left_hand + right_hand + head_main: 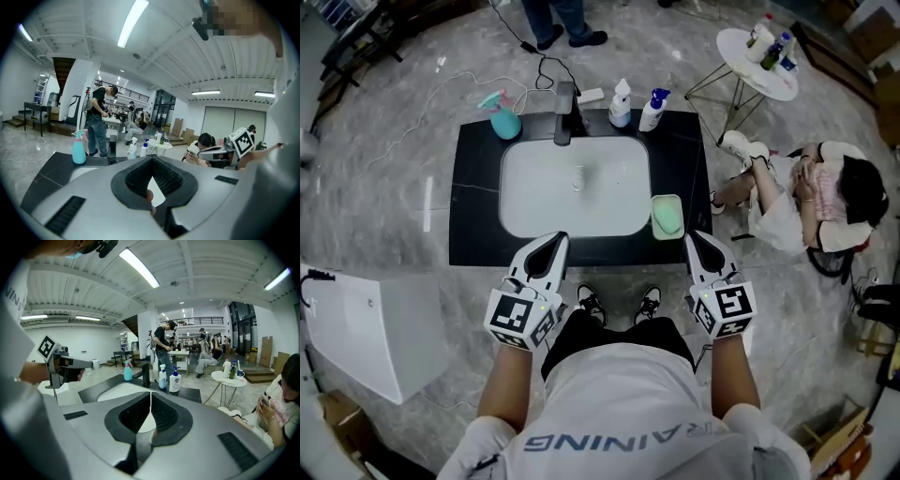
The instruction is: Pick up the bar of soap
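A pale green bar of soap (pixel 667 217) lies in a light dish on the black counter (pixel 478 187), just right of the white sink basin (pixel 525 211). My right gripper (pixel 693 237) hovers at the counter's front edge, a little right of and nearer than the soap, with its jaws shut and nothing between them. My left gripper (pixel 560 238) is held at the front edge near the basin's middle, also shut and holding nothing. In the left gripper view its tips (pixel 152 159) meet, and in the right gripper view the tips (pixel 150 393) meet too. Neither gripper view shows the soap.
A teal spray bottle (pixel 502 116), a dark faucet (pixel 563 112) and two pump bottles (pixel 621 103) (pixel 652 110) line the counter's back. A seated person (pixel 825 192) and a small round table (pixel 757 58) are at right. A white panel (pixel 356 328) lies on the floor at left.
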`<state>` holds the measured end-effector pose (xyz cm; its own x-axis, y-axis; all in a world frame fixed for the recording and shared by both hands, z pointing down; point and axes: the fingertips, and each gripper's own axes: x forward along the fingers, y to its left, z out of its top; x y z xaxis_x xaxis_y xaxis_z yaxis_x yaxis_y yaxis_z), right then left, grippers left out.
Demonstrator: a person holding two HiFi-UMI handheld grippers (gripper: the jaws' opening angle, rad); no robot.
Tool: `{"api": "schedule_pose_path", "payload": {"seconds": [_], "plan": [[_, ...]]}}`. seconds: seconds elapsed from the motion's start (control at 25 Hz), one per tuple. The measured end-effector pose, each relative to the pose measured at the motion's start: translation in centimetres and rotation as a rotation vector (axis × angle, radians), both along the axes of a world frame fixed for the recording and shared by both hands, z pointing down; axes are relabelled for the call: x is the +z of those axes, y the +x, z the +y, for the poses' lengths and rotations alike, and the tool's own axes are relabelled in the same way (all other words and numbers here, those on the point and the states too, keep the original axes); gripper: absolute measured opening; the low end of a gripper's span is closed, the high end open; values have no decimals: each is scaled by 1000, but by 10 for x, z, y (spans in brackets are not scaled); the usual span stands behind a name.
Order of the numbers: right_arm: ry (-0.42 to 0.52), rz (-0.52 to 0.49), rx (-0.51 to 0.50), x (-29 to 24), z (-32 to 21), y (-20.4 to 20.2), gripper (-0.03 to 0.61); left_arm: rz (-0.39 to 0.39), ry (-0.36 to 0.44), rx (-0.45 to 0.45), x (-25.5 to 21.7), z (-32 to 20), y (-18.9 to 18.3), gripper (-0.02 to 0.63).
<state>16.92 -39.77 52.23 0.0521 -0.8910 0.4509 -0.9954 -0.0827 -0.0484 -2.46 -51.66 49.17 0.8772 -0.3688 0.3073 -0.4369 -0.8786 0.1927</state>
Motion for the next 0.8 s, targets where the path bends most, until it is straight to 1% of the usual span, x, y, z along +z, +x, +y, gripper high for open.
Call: {"api": "schedule_pose_path", "payload": {"seconds": [0.08,0.2,0.24,0.28,0.32,0.4,0.48,0.64,0.8], "plan": [[-29,16,-5,5,-1,4,17,6,-11,1,2,-1,1,8],[-105,39,-41,20,-7,10,19,5,-15,0,2,2,3,8],[-139,52,-57,28,-10,12,46,2,-17,-3,3,3,3,8],[-177,68,-76,37,-13,14,92,-3,-20,-7,5,3,3,8],[-217,86,-95,48,-16,16,122,-11,-24,-12,7,3,2,8],[-298,109,-130,70,-22,20,150,-28,-36,-25,13,4,-1,8],[-369,109,-155,92,-25,22,203,-40,-49,-42,19,4,-3,8],[-487,104,-174,136,-30,28,243,-57,-74,-67,33,2,-3,8],[-587,118,-196,177,-33,34,255,-71,-101,-83,46,1,0,8]]}}
